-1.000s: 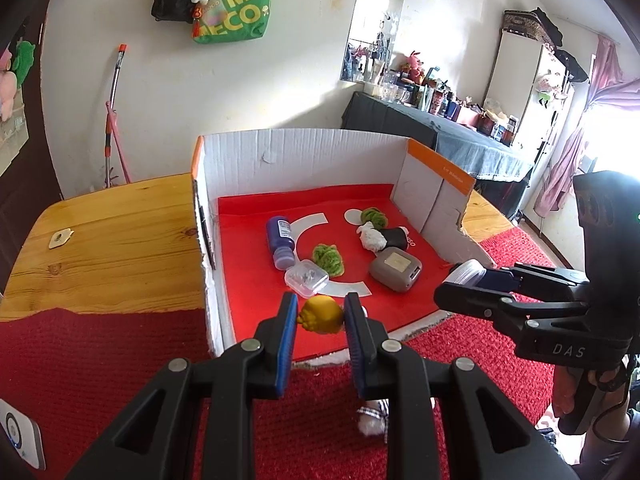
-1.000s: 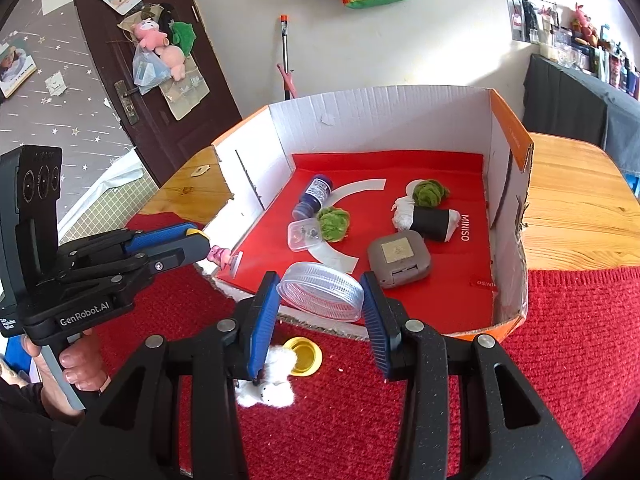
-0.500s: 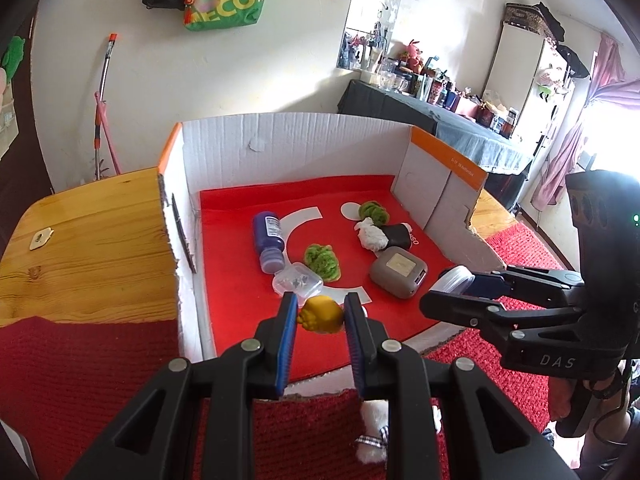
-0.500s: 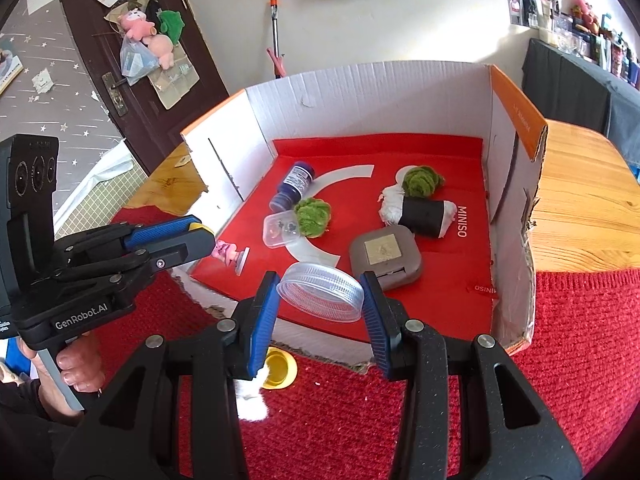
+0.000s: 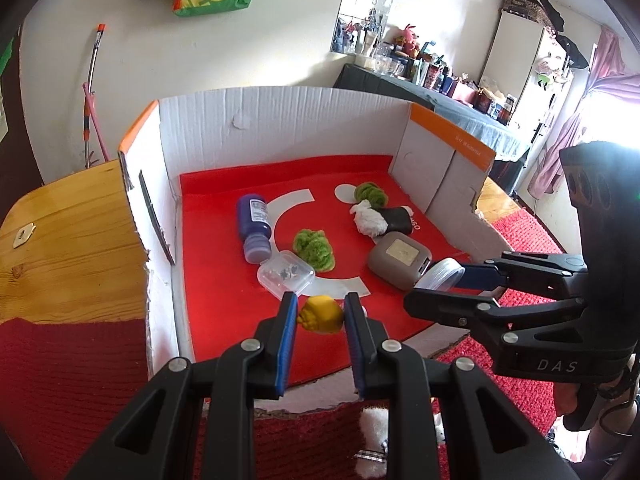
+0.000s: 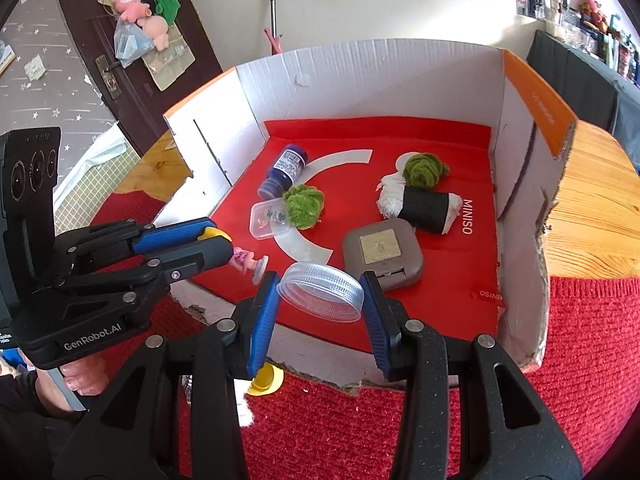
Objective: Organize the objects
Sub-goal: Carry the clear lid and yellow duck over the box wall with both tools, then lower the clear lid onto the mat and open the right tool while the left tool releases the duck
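Note:
My left gripper (image 5: pixel 320 314) is shut on a small yellow toy (image 5: pixel 321 314) and holds it over the front of the open cardboard box (image 5: pixel 280 120). The same gripper also shows in the right wrist view (image 6: pixel 214 240). My right gripper (image 6: pixel 320 294) is shut on a clear plastic lid (image 6: pixel 322 291), held tilted above the box's front edge (image 6: pixel 320 364). The lid also shows in the left wrist view (image 5: pixel 442 273).
On the box's red floor lie a blue bottle (image 5: pixel 254 226), a clear small container (image 5: pixel 285 275), two green tufts (image 5: pixel 314 244), a black-and-white roll (image 5: pixel 384 220), a grey square case (image 5: pixel 400 259) and a pink figure (image 6: pixel 244 259). A yellow cap (image 6: pixel 265 380) and a white plush (image 5: pixel 376 436) lie on the red mat.
Both grippers have moved forward and closer over the box's front edge, each still holding its object. The box and its contents look nearer.

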Demonstrator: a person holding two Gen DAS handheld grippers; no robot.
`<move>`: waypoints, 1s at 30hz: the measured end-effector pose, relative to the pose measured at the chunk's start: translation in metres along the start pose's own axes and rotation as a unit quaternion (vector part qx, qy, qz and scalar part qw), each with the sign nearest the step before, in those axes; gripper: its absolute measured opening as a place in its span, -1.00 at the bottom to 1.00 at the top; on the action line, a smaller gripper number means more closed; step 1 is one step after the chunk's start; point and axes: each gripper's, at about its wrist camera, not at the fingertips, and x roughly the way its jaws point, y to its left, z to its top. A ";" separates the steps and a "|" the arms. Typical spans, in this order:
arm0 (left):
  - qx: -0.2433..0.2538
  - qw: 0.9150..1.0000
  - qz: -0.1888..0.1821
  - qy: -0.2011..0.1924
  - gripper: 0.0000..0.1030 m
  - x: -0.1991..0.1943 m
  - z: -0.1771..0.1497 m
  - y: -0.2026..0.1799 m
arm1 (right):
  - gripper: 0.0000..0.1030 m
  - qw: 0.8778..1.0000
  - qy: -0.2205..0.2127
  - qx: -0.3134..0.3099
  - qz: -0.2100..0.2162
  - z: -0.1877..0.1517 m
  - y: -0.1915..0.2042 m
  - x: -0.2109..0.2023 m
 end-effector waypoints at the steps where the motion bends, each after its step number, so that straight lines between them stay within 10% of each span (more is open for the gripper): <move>1: -0.001 1.000 0.000 0.002 -0.52 0.001 0.000 0.001 | -0.24 1.000 0.003 -0.001 0.000 0.001 0.001 0.002; 30: -0.003 0.999 0.010 0.040 -0.52 0.041 -0.001 0.012 | -0.24 0.998 0.057 -0.024 0.030 0.014 0.011 0.032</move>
